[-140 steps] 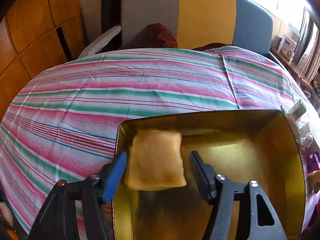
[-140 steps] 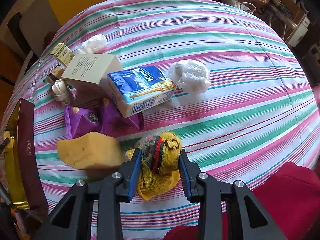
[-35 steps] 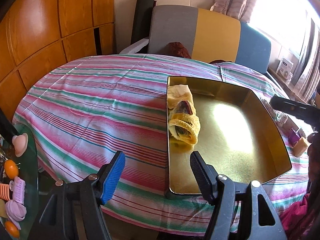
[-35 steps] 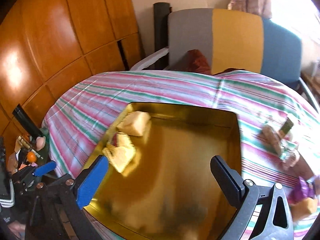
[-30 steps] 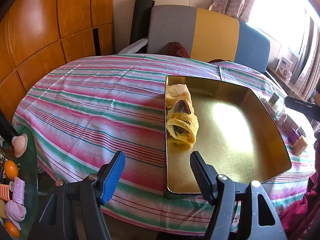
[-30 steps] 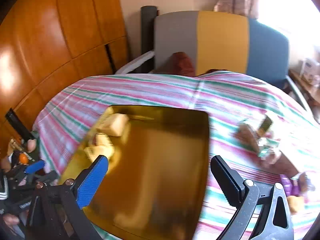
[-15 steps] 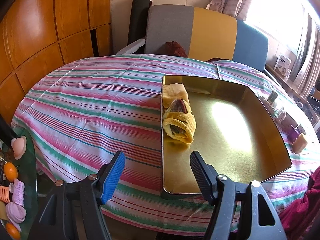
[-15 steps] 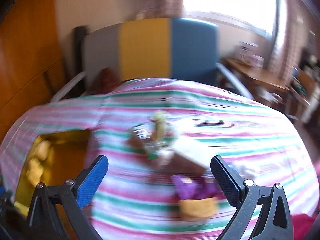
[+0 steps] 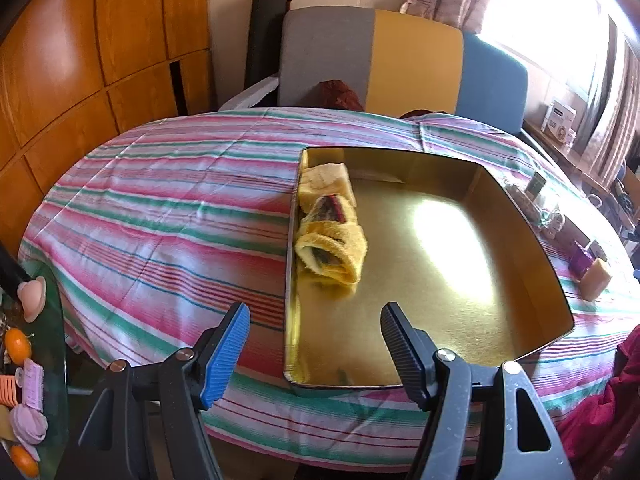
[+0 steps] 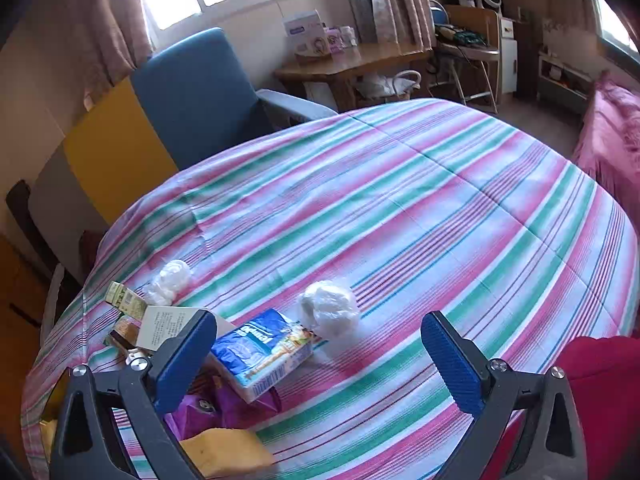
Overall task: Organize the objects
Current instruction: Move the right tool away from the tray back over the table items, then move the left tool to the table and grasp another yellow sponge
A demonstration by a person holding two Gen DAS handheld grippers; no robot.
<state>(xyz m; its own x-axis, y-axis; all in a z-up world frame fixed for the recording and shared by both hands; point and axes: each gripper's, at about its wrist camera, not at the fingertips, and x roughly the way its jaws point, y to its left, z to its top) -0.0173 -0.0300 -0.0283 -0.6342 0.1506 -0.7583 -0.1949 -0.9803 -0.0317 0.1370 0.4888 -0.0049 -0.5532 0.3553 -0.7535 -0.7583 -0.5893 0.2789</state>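
The right gripper (image 10: pixel 318 354), jaws spread and empty, faces the blue-and-white rectangular carton (image 10: pixel 266 350) at its 11 o'clock, apparently the next pick. The left gripper (image 9: pixel 314 344), likewise released, waits at 6 o'clock of the shallow gold metal tray (image 9: pixel 516 208), which collects sorted items.

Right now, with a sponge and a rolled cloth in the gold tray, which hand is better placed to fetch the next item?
Right. The right gripper hangs open over the loose pile: blue carton, yellow sponge. The left gripper, also open, faces the tray, with the pile beyond its far wall.

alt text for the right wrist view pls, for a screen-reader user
The open right gripper hovers empty over a striped tablecloth, above a cluster of items at lower left: a blue carton, a yellow sponge, purple packets, a white box and two crumpled white bags.
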